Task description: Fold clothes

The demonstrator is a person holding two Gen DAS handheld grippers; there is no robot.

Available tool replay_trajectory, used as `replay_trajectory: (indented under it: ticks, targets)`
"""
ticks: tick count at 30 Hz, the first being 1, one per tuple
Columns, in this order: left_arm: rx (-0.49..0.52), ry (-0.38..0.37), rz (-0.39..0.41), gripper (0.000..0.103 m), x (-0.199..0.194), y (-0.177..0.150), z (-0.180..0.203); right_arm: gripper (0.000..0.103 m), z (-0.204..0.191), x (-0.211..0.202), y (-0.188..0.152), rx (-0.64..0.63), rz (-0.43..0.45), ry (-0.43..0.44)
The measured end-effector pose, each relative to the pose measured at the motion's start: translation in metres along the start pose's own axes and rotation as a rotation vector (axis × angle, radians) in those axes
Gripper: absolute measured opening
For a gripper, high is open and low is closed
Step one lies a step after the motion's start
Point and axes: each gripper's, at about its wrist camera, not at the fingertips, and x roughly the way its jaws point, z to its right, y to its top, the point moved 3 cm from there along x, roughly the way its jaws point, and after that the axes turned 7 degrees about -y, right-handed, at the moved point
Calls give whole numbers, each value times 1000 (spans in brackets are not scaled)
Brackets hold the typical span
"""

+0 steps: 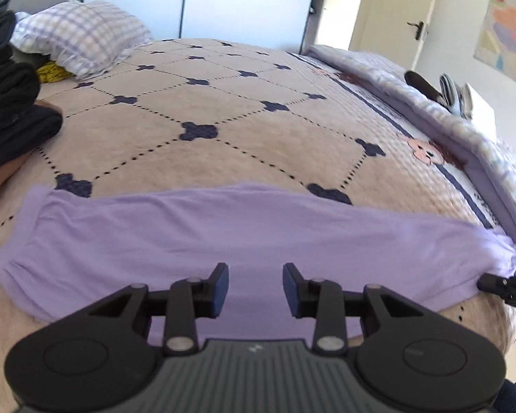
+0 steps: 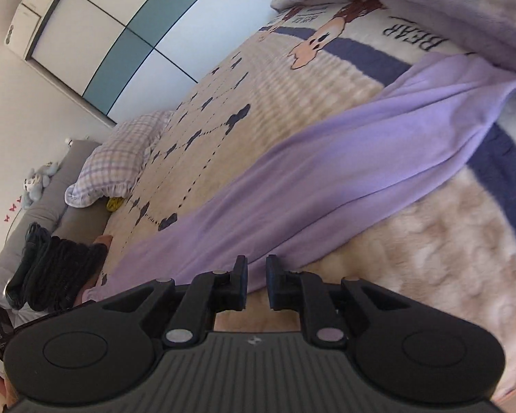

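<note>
A lilac garment (image 1: 244, 227) lies folded into a long strip across the beige patterned bedspread (image 1: 223, 110). My left gripper (image 1: 255, 275) hovers over the strip's near edge around its middle, jaws wide apart and holding nothing. In the right wrist view the same lilac garment (image 2: 344, 172) runs from lower left to upper right. My right gripper (image 2: 257, 273) sits at its near hem, its jaws a narrow gap apart with no cloth pinched between them.
Dark folded clothes (image 1: 10, 103) are stacked at the left, with a checked pillow (image 1: 86, 34) behind them. A folded quilt (image 1: 447, 103) lines the right side of the bed. A black object with a cable (image 1: 505, 285) lies at the garment's right end.
</note>
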Motion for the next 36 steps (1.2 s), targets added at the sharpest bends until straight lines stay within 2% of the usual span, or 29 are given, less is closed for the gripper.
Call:
replay_trajectory:
  ticks: [4,8,10,16,21,24,27,29,33,35,36]
  targets:
    - [128,-60,-68,36,13,-1,25,14,-6,12,3,13,11,-3]
    - [199,-55,-140,36,30,-3,32,13,3,9,2,72,26,15]
    - [171,-44,-168,36,37,-1,25,13,8,7,1,104,33,25]
    - [98,-103,-167,38,40,-3,12,14,23,2,3,193,68,34]
    - [110,-102,-162,38,41,-6,14,14,21,2,4,169,105,3]
    - [107,-104,-159,38,41,-5,14,14,12,6,4,96,126,-16]
    - [95,-114,-155,38,39,-5,10,4,10,4,8,59,164,-34]
    - [95,-116,-153,38,39,-5,10,3,13,1,11,65,177,-29]
    - [92,-116,-151,38,39,-5,10,4,18,-5,8,114,149,14]
    - [90,-117,-150,38,40,-4,10,7,24,-5,5,141,131,6]
    - [90,-118,-150,38,40,-4,9,4,27,-4,3,155,122,-1]
